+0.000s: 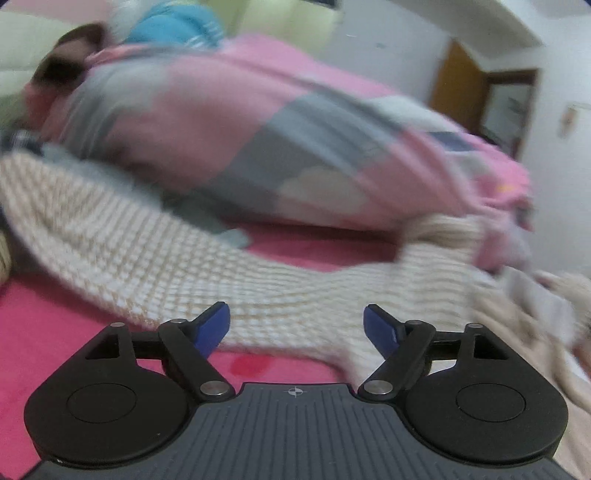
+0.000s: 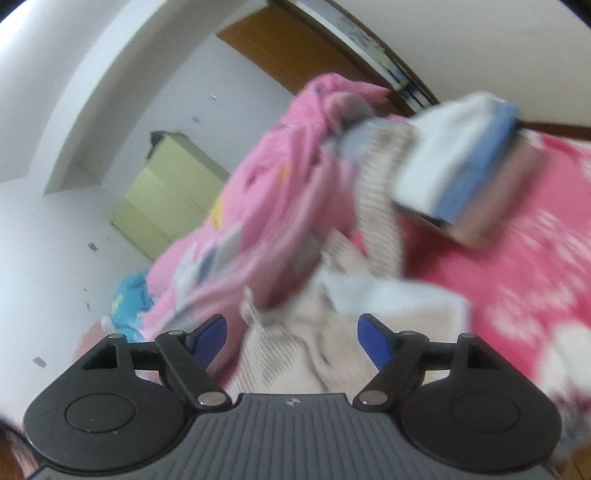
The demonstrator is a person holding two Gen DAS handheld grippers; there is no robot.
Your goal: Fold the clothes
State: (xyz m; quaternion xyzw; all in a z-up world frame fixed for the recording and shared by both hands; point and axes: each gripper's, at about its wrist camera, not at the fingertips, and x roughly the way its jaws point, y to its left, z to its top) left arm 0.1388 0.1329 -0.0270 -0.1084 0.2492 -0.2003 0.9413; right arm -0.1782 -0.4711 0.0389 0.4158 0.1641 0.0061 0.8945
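One cream waffle-knit sweater (image 1: 177, 258) lies spread across the pink bed sheet (image 1: 44, 332), running from the left edge of the left wrist view to the right, where its far end bunches against the quilt. In the right wrist view the same knit (image 2: 295, 350) lies crumpled just ahead of the tongs, with one ribbed strip (image 2: 384, 206) running up toward a blurred white-and-blue object (image 2: 458, 162); what that object is cannot be told.

One pink-and-grey patchwork quilt (image 1: 258, 122) is heaped behind the sweater. One blue garment (image 1: 173, 22) sits beyond the quilt.

Left tongs (image 1: 296, 326): two blue fingers spread wide apart, nothing between them; the sweater's near edge lies beyond and below the tips.

Right tongs (image 2: 291, 332): two blue fingers likewise wide apart, gripping nothing; the crumpled knit shows through the gap without pad contact.

One pale green cabinet (image 2: 166, 199) stands against the white wall. One wooden door frame (image 1: 458, 77) is visible at the right of the left wrist view.
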